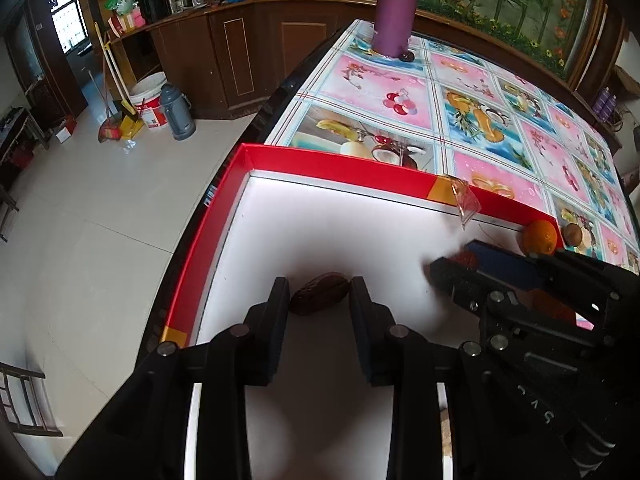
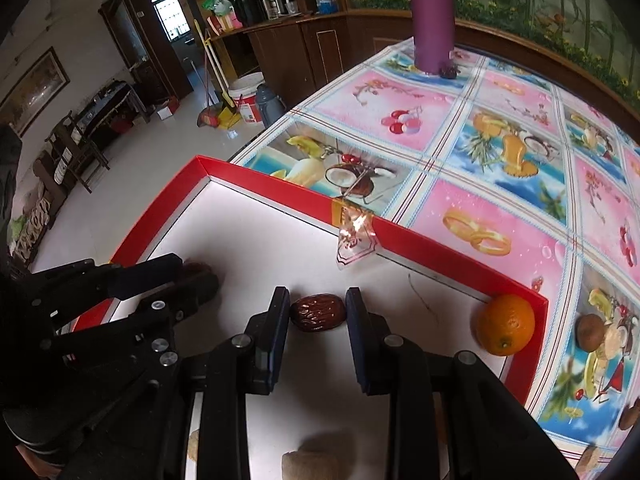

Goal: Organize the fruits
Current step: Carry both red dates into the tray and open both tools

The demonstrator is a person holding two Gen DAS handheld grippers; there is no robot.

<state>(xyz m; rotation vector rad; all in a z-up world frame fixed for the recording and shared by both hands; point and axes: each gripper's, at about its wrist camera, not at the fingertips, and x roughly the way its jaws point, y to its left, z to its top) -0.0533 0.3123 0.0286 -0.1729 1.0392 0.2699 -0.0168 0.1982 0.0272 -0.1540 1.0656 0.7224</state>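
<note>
On a fruit-print tablecloth (image 2: 472, 184) sits a red-walled tray (image 2: 420, 248) collecting fruit, where both grippers, left (image 1: 320, 294) and right (image 2: 318, 308), stand apart around wrinkled brown dates (image 2: 317, 313), seemingly setting them down, while an orange (image 2: 506, 324) rests in the corner.

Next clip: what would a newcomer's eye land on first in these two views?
Probably the red-rimmed tray with its white floor, at the near corner of a table under a loud fruit-print cloth. An orange sits in the tray's right corner. Each hand-held gripper, left and right, straddles a dried date on the tray floor; a purple bottle stands at the far end.
</note>
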